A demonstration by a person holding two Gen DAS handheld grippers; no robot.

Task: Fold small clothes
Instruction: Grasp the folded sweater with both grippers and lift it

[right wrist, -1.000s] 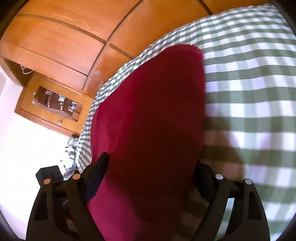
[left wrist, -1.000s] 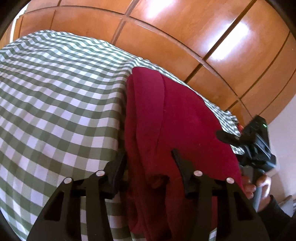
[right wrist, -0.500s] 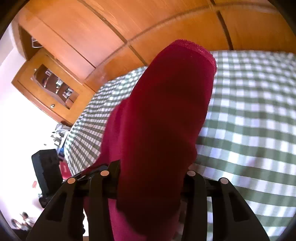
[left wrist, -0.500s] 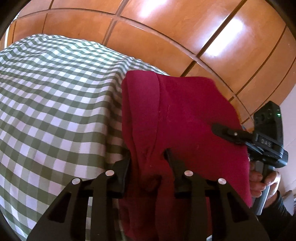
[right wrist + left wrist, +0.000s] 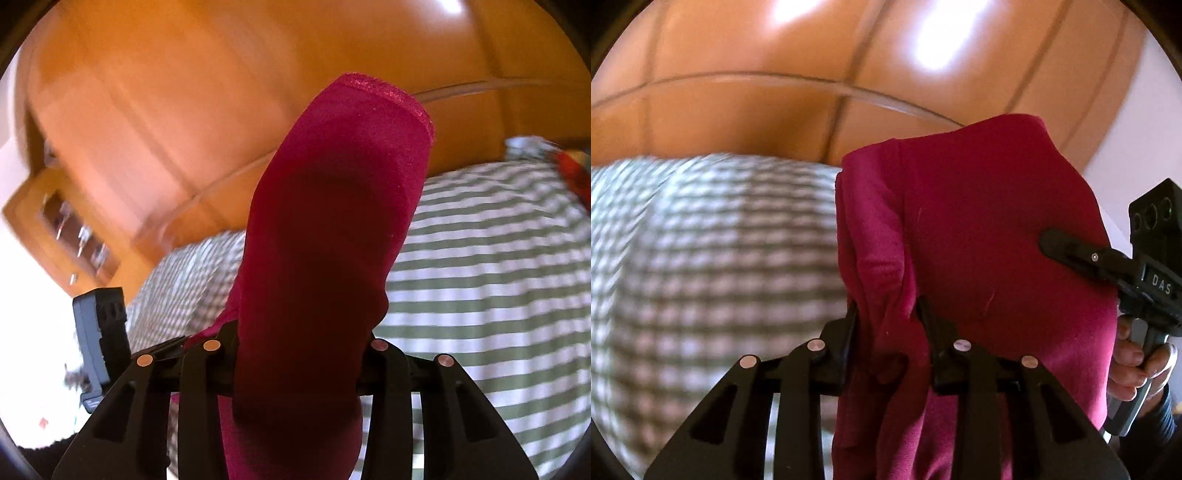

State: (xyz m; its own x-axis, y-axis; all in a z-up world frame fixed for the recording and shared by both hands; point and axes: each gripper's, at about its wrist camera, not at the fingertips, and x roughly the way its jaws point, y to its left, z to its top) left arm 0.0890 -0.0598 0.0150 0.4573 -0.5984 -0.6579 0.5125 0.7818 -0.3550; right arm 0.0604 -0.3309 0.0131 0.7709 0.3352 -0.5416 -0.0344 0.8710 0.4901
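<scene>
A dark red garment (image 5: 979,236) hangs in the air, held by both grippers above the green-and-white checked cloth (image 5: 720,240). My left gripper (image 5: 886,314) is shut on a bunched edge of the garment. My right gripper (image 5: 303,332) is shut on another edge; the red garment (image 5: 332,221) stands up from its jaws and hides the fingertips. The right gripper also shows in the left wrist view (image 5: 1108,266) at the garment's right side, held by a hand.
Wooden panelled doors (image 5: 812,74) rise behind the checked surface (image 5: 498,258). A wooden cabinet with glass (image 5: 74,236) stands at far left. A red and yellow item (image 5: 572,170) lies at the far right on the cloth.
Both grippers closed on the garment's edges and lifted it off the checked cloth; the garment now hangs upright between them and both views tilt up toward the wooden doors.
</scene>
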